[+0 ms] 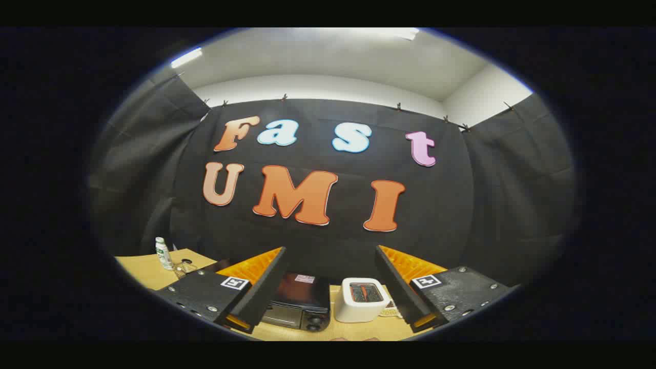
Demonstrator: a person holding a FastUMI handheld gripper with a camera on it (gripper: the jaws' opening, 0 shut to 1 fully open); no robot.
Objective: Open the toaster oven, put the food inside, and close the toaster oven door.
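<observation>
The toaster oven point(297, 302) is sitting shut beyond our released gripper point(328, 307), so we are judging we must reach its door first.

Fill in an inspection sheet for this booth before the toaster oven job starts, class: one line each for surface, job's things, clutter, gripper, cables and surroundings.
Surface: tan wooden table, bare patches at its near and far ends.
Job's things: dark toaster oven ahead between the fingers, door looks closed; food cannot be made out.
Clutter: white pop-up toaster right beside the oven; small plastic bottle and a clear glass item beyond the left finger.
Gripper: gripper open, fingers wide apart, held above the table, touching nothing.
Cables: nothing seen.
Surroundings: black cloth wall behind and on both sides, white ceiling with a strip light.
</observation>
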